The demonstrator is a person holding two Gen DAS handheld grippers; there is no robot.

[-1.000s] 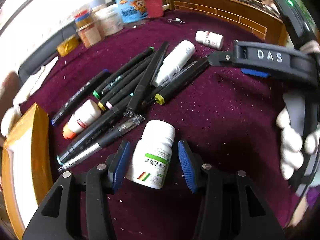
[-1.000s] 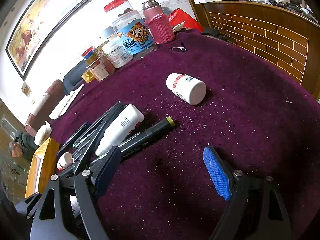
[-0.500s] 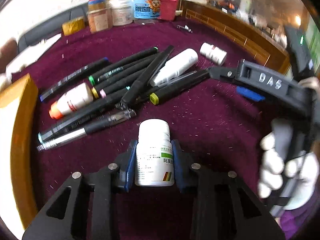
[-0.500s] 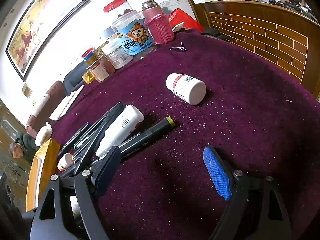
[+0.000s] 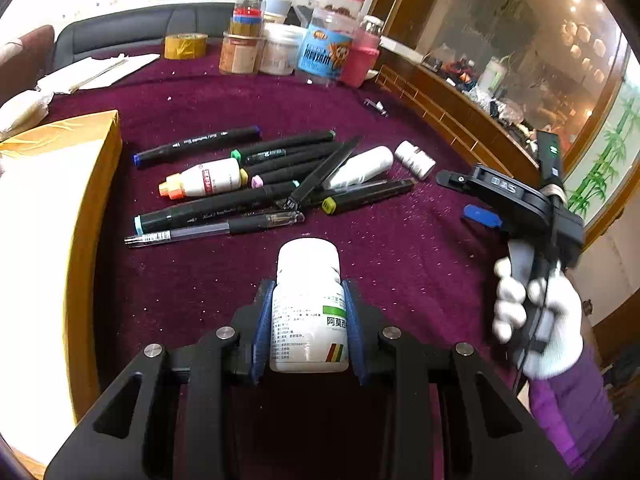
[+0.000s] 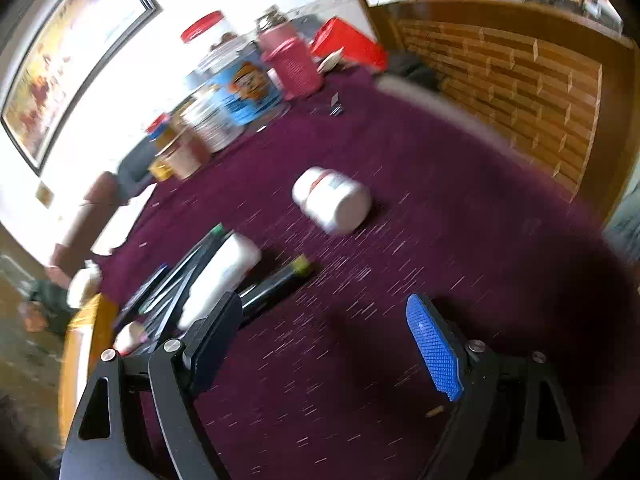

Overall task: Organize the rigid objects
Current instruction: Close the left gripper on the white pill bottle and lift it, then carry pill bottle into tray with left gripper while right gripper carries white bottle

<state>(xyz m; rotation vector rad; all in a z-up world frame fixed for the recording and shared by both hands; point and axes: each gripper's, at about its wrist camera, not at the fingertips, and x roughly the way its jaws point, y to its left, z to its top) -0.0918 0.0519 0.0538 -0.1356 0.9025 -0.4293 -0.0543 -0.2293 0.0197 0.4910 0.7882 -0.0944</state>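
Observation:
My left gripper (image 5: 308, 320) is shut on a white pill bottle (image 5: 309, 312) with a green-striped label and holds it above the purple tablecloth. Beyond it lies a heap of black markers and pens (image 5: 256, 188), a white bottle with an orange cap (image 5: 204, 182), a long white bottle (image 5: 360, 166) and a small white pill bottle (image 5: 416, 159). My right gripper (image 6: 320, 336) is open and empty above the cloth; the small pill bottle (image 6: 334, 202) lies ahead of it, the long white bottle (image 6: 220, 276) at its left. It also shows in the left wrist view (image 5: 480, 200).
A gold-edged box (image 5: 48, 240) stands at the left. Jars, a blue-labelled tub and a pink flask (image 5: 296, 48) stand at the table's far edge. A roll of yellow tape (image 5: 186, 46) and papers (image 5: 96, 74) lie at the back left. A wooden ledge (image 5: 460, 120) runs along the right.
My left gripper closed on the pill bottle and lifted it off the cloth, pulling back from the pens. My right gripper, steady before, is now moving; its view is blurred.

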